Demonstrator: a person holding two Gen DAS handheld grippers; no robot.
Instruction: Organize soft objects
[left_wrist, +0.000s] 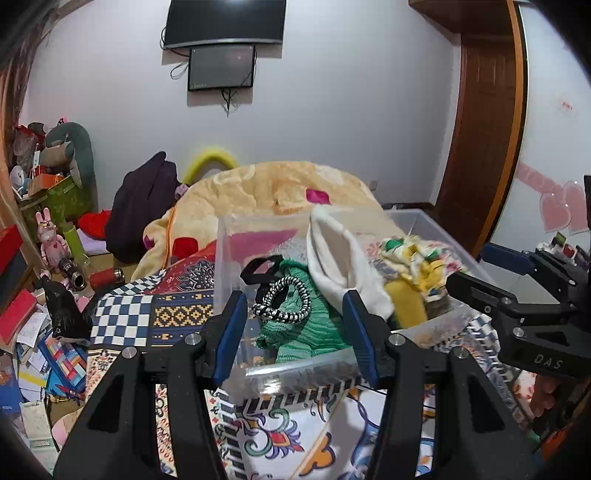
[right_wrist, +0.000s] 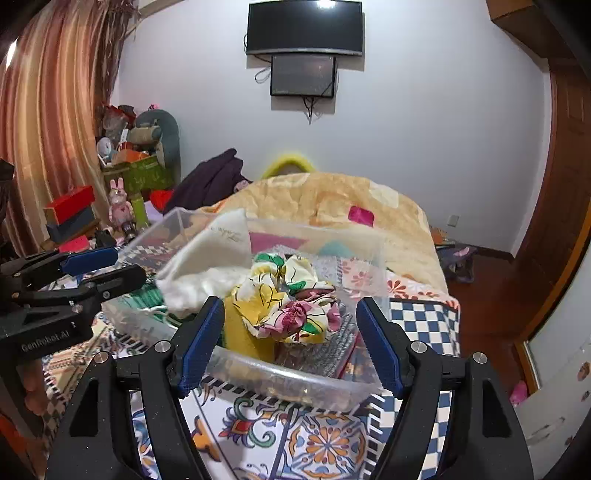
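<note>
My left gripper (left_wrist: 295, 332) is spread wide with nothing between its blue pads, poised at the near rim of the clear plastic bin (left_wrist: 295, 363). My right gripper (right_wrist: 291, 343) is just as wide open and equally empty, hovering at the near edge of the same bin (right_wrist: 295, 384) from the other side.

Straight ahead of my left gripper, inside the bin, lies a green knitted piece (left_wrist: 306, 332) with a black-and-white striped hair tie (left_wrist: 282, 301) on top of it and a black band (left_wrist: 262, 269) just behind. Beside them a white cloth (left_wrist: 343, 266) stands bunched up and leans against the others.

Ahead of my right gripper, a floral scrunchie (right_wrist: 291, 299) sits on a yellow fabric piece (right_wrist: 243, 332), with the white cloth (right_wrist: 207, 266) draped to its left.

The bin rests on a bed covered with a patterned sheet (right_wrist: 321, 443) of checks and ornaments. Behind it a yellow blanket (right_wrist: 332, 199) is heaped up, and a dark television (right_wrist: 304, 27) hangs on the white wall.
</note>
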